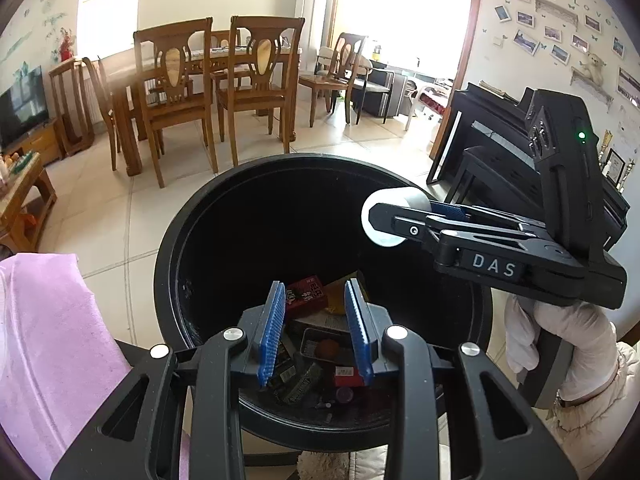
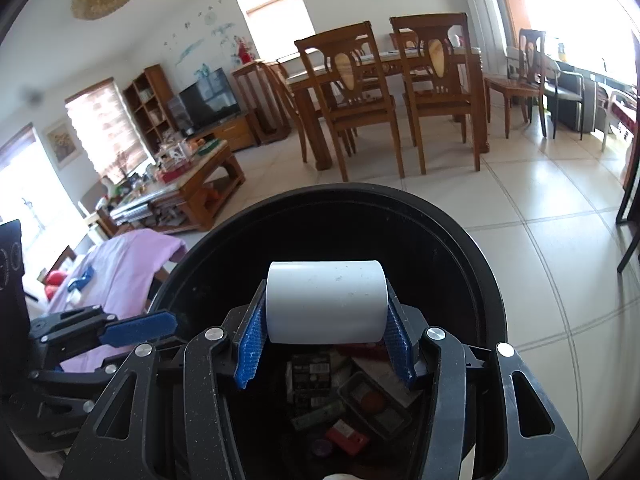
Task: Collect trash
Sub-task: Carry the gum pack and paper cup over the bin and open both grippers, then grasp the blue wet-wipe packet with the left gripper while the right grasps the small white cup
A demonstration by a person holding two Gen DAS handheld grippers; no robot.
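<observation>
A round black bin stands on the tiled floor, with both grippers over its mouth. Inside lies trash: a red box, a black tray and several small wrappers. My left gripper hangs above the near side of the bin, its blue pads apart with nothing between them. My right gripper is shut on a white roll, held level over the opening by its two ends. In the right wrist view, one blue pad of the left gripper shows at the left.
A purple cloth lies left of the bin. A wooden dining table with chairs stands beyond it, a black piano to the right, a cluttered coffee table to the left. A gloved hand holds the right gripper.
</observation>
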